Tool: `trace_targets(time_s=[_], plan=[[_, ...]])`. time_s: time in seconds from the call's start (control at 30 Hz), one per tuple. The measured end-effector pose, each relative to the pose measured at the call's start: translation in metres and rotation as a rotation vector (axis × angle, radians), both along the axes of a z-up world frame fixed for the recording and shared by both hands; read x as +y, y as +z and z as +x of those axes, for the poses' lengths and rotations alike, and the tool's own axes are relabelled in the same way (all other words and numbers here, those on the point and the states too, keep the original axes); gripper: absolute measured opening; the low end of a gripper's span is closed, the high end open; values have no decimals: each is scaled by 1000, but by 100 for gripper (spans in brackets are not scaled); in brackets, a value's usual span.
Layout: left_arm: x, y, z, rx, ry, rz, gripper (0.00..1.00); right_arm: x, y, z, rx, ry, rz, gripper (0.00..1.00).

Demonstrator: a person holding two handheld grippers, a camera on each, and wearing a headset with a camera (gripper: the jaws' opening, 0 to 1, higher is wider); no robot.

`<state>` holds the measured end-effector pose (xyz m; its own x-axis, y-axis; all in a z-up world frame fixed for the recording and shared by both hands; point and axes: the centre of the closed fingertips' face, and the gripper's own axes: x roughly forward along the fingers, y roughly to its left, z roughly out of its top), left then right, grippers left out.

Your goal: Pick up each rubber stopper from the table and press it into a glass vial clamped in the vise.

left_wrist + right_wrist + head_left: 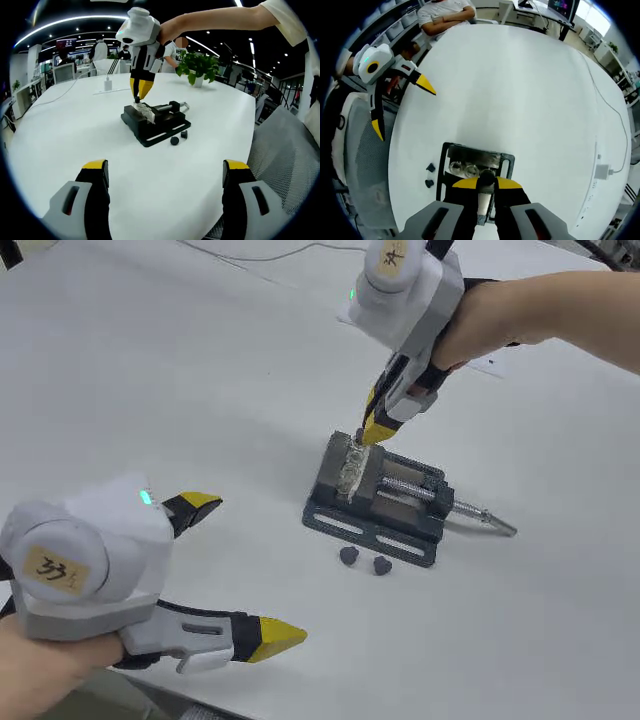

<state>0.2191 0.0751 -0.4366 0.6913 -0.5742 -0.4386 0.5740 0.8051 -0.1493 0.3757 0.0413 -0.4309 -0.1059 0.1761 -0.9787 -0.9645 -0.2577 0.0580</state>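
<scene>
Right gripper [369, 434] clamped on one stopper [487, 176], right over glass vials [352, 468] in the vise [385, 502].
Left gripper [257, 568] jaws wide apart, well off; two loose stoppers [348, 556] just beside vise base; one plant [197, 67], one charger [107, 85] behind.

The white table [150, 390] carries a black vise [385, 508] with two dark stoppers [349, 556] just beside its base.

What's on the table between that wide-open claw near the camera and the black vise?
Mostly bare white table; two loose rubber stoppers lie just in front of the vise. The view from the left claw shows it best.
</scene>
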Motion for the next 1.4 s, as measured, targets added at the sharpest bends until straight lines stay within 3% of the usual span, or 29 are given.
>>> trace_targets(time_s=[0.1, 0.2, 0.47, 0.63, 1.3, 1.4], plan=[[0, 1, 2, -1, 1, 0, 94, -1, -1, 1, -2, 41, 6, 8], [0, 1, 2, 0, -1, 0, 94, -5, -2, 2, -19, 69, -7, 18], [-3, -1, 3, 5, -10, 0, 93, -2, 12, 0, 12, 55, 44, 7], [-4, -2, 3, 9, -13, -1, 93, 0, 14, -4, 14, 74, 43, 1], [-6, -10, 0, 34, -9, -27, 92, 2, 5, -7, 9, 70, 36, 0], [-8, -10, 1, 34, -10, -33, 92, 2, 5, -6, 29, 31, 40, 0]])
